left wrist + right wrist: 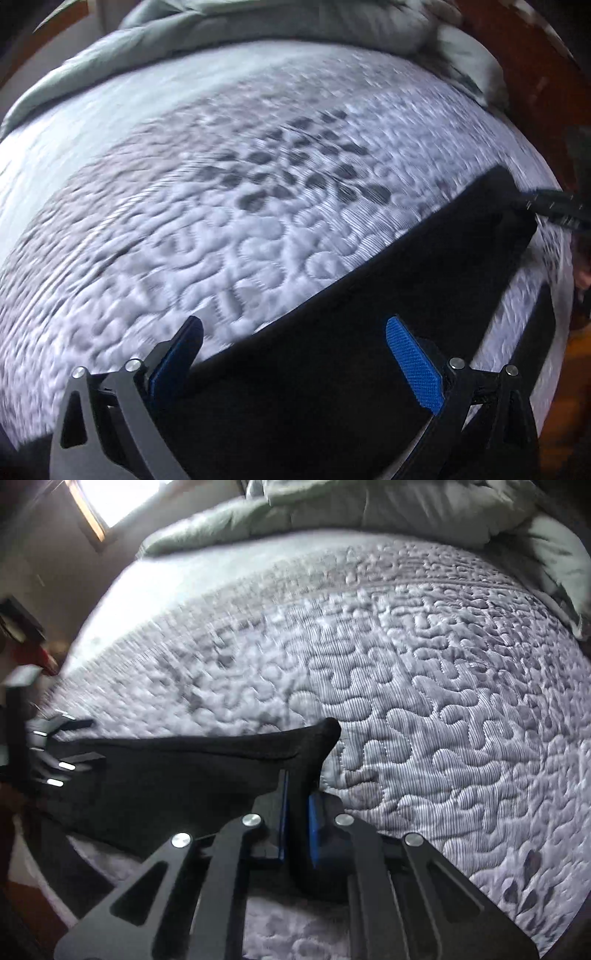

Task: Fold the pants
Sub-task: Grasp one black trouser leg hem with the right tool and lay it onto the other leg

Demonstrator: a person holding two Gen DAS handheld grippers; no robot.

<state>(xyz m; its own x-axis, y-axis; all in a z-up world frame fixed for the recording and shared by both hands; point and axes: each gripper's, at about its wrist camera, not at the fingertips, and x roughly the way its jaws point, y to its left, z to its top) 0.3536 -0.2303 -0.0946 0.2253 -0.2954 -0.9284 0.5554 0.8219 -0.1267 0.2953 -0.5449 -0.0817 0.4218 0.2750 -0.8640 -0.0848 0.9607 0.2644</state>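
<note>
Black pants [332, 369] lie stretched along the near edge of a white quilted bed [221, 229]. My left gripper [294, 322] is open, its blue pads [413, 365] wide apart with the pants' edge between them, untouched by either pad. At the cloth's far corner my right gripper [546, 206] shows, small. In the right wrist view that right gripper [299, 786] is shut on a raised fold of the pants [166, 775], with a peak of cloth sticking up past the fingertips. The left gripper [79, 742] is at the other end, fingers spread over the cloth.
A grey-green duvet [369, 509] is bunched across the far end of the bed [424, 701]. A dark wooden bed frame [535, 74] runs along one side. A bright window [122, 498] is beyond the far corner. Wooden floor [565, 424] shows past the near edge.
</note>
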